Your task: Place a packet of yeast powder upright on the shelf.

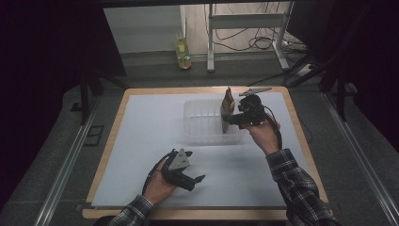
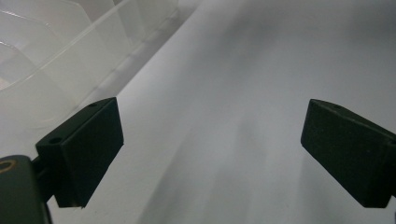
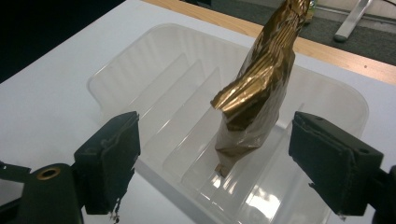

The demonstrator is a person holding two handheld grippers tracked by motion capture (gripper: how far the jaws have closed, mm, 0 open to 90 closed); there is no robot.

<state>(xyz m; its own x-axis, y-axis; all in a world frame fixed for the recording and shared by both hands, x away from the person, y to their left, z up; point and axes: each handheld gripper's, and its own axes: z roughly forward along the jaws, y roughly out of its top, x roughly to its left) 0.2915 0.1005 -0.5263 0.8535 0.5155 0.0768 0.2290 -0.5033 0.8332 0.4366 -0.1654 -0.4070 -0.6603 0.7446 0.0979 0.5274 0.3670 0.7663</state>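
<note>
The person sits at a wooden-edged worktop (image 1: 123, 106) covered by a white sheet, both forearms in checked sleeves coming in from the near side; a clear plastic tray with upright dividers (image 1: 203, 123) lies on the sheet toward the far right of the middle. A crinkled gold foil wrapper, tall and tapering (image 1: 227, 109), stands upright at the right end of that tray, its lower part duller and more see-through than its shiny top; in the right gripper view the gold wrapper (image 3: 256, 93) has its base down in a slot between two dividers of the tray (image 3: 140, 60), leaning a little toward the far side. The right tongs (image 1: 235, 118) are held above the tray's right end, just beside the wrapper; from their own camera the right tongs (image 3: 215, 158) stand wide apart, one black jaw on either side of the wrapper's base and neither touching it, so they have hold of nothing. The left tongs (image 1: 188, 165), with a grey three-cornered plate on top, rest low over the bare sheet at the near left, well apart from the tray; in the left gripper view the left tongs (image 2: 210, 149) are also spread wide with only white sheet between the jaws, and a wall of the tray (image 2: 60, 60) shows at the upper left. Beyond the worktop a yellowish bottle (image 1: 182, 51) stands on the floor near a metal frame leg (image 1: 210, 42) and loose cables.
</note>
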